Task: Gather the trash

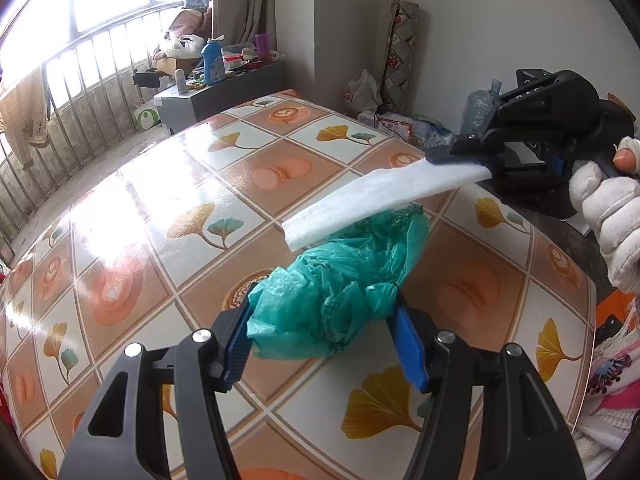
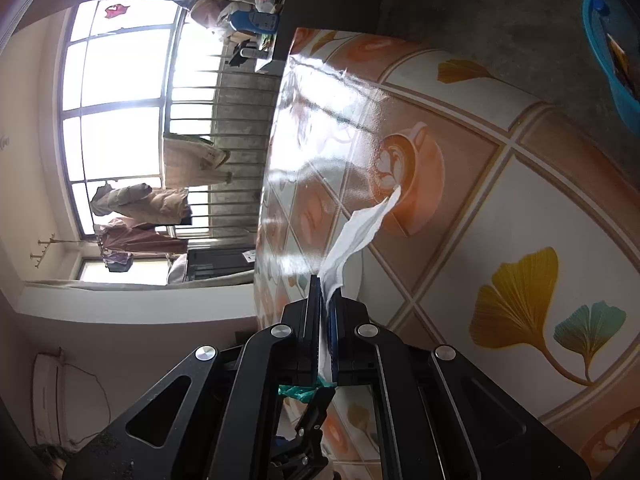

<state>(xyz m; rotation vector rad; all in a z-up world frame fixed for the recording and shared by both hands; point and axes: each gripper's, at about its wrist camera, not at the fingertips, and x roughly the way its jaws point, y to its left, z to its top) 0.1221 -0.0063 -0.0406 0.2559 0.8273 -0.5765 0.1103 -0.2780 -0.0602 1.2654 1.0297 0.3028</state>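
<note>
A crumpled teal plastic bag (image 1: pixel 344 284) lies on the patterned table (image 1: pixel 168 208). My left gripper (image 1: pixel 324 312) has its blue fingers on either side of the bag and is shut on it. My right gripper (image 1: pixel 460 156), held in a white-gloved hand, is shut on a flat white tissue (image 1: pixel 380 200) and holds it in the air just above the bag. In the right wrist view the tissue (image 2: pixel 360 232) sticks out from between the shut fingers of the right gripper (image 2: pixel 327 288), and a bit of the teal bag (image 2: pixel 304 392) shows below.
A cluttered grey cabinet (image 1: pixel 216 92) with bottles stands beyond the table's far edge by the railing. Bags and a water bottle (image 1: pixel 480 108) sit along the wall at the right. A blue basin (image 2: pixel 612 52) is on the floor beside the table.
</note>
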